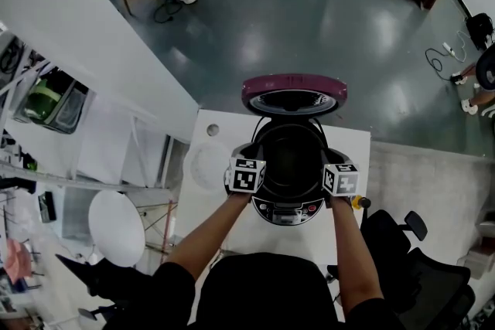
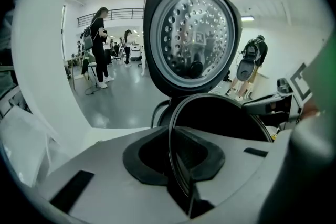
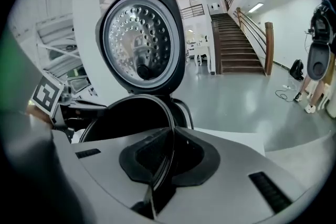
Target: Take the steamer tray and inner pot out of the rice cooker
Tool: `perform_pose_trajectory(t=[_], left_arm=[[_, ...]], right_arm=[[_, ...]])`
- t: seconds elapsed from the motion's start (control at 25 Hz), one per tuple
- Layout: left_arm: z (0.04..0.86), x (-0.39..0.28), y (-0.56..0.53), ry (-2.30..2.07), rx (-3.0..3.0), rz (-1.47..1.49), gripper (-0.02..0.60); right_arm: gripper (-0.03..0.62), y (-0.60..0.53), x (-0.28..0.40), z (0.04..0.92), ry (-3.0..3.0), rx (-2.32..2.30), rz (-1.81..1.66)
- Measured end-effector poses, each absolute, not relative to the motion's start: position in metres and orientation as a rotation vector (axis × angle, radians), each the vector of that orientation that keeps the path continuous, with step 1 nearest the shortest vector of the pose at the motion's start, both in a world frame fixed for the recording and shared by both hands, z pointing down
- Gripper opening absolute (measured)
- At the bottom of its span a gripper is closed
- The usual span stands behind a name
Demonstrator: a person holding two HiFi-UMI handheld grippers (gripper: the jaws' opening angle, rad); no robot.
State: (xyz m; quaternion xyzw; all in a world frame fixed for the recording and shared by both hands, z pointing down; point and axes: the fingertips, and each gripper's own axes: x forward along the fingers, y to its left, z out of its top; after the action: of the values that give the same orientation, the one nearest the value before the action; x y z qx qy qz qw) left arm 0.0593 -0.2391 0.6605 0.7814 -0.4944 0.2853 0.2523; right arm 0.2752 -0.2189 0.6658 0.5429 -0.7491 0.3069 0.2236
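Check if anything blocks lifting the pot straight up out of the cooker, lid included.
Nothing visible does. The lid stands swung back behind the opening, clear of the space above the inner pot. The left gripper and right gripper are each shut on its rim at opposite sides, with nothing else between jaws and rim.

Top [image 1: 255, 291]: was black, short-sleeved
Left gripper [image 2: 181, 178]: was grey, black-padded
Right gripper [image 3: 160, 176]: was grey, black-padded
Cubes [image 1: 246, 175]: bore black-and-white square markers

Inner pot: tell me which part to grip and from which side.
Grip the inner pot by its thin rim at the left and right sides, coming from above, one jaw inside, one outside. The lid stands open behind, blocking the back.
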Motion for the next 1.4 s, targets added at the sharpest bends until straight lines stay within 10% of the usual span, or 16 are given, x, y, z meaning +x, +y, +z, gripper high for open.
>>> perform_pose_trajectory(t=[0.68,1.4], left_arm=[[0.654,0.065,-0.241,-1.360,2.206,0.738,0.029],[0.653,0.056,-0.228,-1.363,2.141,0.616,0.028]], right_arm=[[0.101,-0.218,0.268,0.677,-2.010,1.368,0.722],[0.034,-0.223,0.272,0.665,-2.028,1.457,0.624]])
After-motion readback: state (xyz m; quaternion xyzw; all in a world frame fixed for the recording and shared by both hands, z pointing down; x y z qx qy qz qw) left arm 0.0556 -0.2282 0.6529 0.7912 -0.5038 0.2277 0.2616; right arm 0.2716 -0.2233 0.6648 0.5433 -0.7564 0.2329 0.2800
